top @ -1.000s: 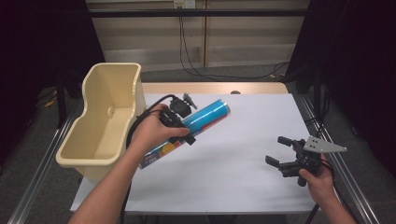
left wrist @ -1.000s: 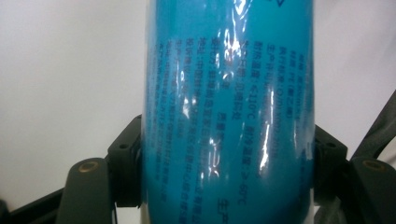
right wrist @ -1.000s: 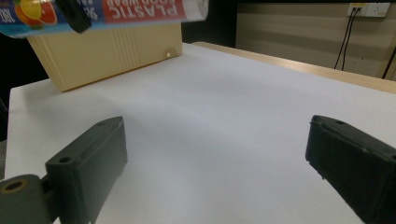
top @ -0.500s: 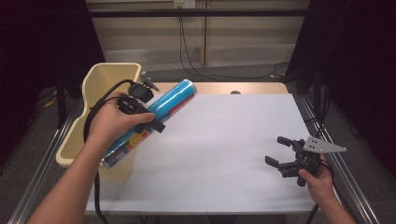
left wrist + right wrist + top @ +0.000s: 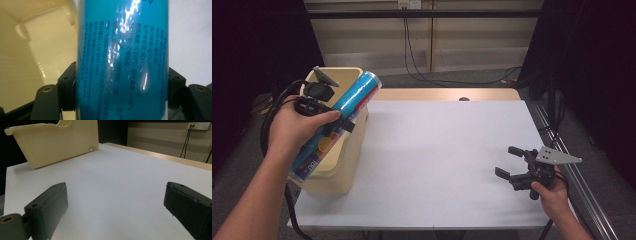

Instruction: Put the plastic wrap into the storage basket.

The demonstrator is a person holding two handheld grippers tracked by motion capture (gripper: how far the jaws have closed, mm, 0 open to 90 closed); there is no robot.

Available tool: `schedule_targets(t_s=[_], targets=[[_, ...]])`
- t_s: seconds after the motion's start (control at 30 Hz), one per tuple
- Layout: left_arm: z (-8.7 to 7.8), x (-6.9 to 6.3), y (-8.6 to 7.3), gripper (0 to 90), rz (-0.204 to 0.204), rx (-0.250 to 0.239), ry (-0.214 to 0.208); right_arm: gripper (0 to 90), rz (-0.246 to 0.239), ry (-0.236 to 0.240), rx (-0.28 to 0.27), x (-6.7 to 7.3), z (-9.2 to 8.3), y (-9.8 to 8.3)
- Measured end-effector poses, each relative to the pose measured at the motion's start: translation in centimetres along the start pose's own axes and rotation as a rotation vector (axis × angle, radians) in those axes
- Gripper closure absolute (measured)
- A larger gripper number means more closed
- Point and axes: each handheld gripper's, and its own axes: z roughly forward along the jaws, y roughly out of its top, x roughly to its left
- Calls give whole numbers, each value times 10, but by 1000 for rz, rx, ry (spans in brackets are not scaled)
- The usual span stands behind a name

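A long blue tube (image 5: 343,112) with small printed text (image 5: 122,60) hangs tilted over the cream plastic bin (image 5: 332,172) at the table's left edge. My left gripper (image 5: 332,124) is shut on the blue tube around its middle, its jaws pressing both sides in the left gripper view. The bin's inside wall (image 5: 37,50) lies just beyond the tube. My right gripper (image 5: 507,161) rests open near the front right of the white table (image 5: 437,150), nothing between its jaws. The bin (image 5: 57,142) stands far ahead in the right gripper view.
A wooden strip (image 5: 447,94) runs along the table's far edge. Metal rails (image 5: 562,150) border the right side. Cables (image 5: 412,55) hang down the wall behind. A black cable (image 5: 274,107) loops from the left gripper.
My left gripper has carried the blue tube leftward from over the table to above the bin, tilting it steeper. The right gripper has stayed still and open.
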Motion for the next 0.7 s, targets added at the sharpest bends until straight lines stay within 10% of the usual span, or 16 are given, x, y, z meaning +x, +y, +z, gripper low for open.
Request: schedule_targets(t_s=[0.4, 0.7], targets=[[-2, 45, -27, 316, -214, -13, 76, 51, -5, 4, 0, 1, 1, 0], [16, 64, -40, 315, -302, 8, 93, 50, -10, 7, 4, 2, 2, 0]])
